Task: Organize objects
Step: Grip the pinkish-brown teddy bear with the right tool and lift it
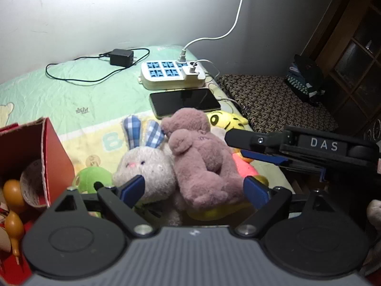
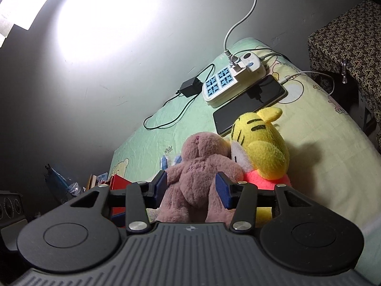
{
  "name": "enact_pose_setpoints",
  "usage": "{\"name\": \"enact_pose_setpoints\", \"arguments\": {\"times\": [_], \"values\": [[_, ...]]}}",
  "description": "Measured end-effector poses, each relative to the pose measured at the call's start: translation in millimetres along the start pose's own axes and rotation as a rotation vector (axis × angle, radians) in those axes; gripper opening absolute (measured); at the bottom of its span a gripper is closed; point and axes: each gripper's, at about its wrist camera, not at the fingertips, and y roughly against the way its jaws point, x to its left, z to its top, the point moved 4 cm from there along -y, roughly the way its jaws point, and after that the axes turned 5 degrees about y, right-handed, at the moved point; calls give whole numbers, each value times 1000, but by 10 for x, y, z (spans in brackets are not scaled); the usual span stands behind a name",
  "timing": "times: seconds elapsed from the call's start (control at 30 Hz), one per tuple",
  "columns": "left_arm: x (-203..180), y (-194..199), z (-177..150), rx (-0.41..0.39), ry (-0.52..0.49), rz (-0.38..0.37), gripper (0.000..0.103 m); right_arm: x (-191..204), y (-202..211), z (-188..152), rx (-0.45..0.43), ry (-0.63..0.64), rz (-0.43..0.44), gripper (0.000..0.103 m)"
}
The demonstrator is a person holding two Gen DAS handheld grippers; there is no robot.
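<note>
Here the left gripper (image 1: 194, 188) is hovering with its blue-padded fingers spread wide over a heap of soft toys, gripping nothing, its fingers flanking the mauve plush bear (image 1: 200, 157) and the grey bunny (image 1: 145, 166) without clearly pressing on either. The bear is lying across the top of the heap, leaning against the bunny with the blue checked ears, while a green plush (image 1: 92, 178) is peeking out on the bunny's far side and a yellow striped plush (image 1: 226, 119) is sitting behind the bear. The right gripper (image 2: 190, 186) is reaching in from the side, its fingers parted and standing on either side of the bear's body (image 2: 200, 174); whether the pads are actually pressing into the fur I cannot tell. A red cardboard box (image 1: 52, 152) is standing open at the left edge of the bedsheet (image 1: 71, 95), holding gourd-shaped toys (image 1: 13, 195). Farther back, a dark phone (image 1: 184, 101) is lying just beside a white power strip (image 1: 170, 74), with a black adapter (image 1: 121, 57) resting near the wall.
</note>
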Motion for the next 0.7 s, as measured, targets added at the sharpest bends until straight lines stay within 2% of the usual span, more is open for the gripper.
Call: {"name": "enact_pose_setpoints", "arguments": {"times": [0.13, 0.3, 0.37, 0.43, 0.57, 0.7], "values": [[-25, -73, 91, -19, 4, -1, 92, -41, -93, 69, 0, 42, -42, 50], [13, -418, 98, 51, 23, 4, 82, -146, -322, 16, 54, 15, -59, 51], [21, -474, 120, 36, 29, 2, 83, -149, -367, -4, 67, 31, -68, 57], [-7, -516, 128, 29, 9, 12, 83, -140, -416, -23, 87, 45, -71, 68], [-95, -549, 113, 21, -31, 14, 83, -171, -496, -70, 125, -1, -25, 69], [-154, -580, 82, 25, -48, 12, 73, -210, -541, -111, 144, -52, 18, 66]]}}
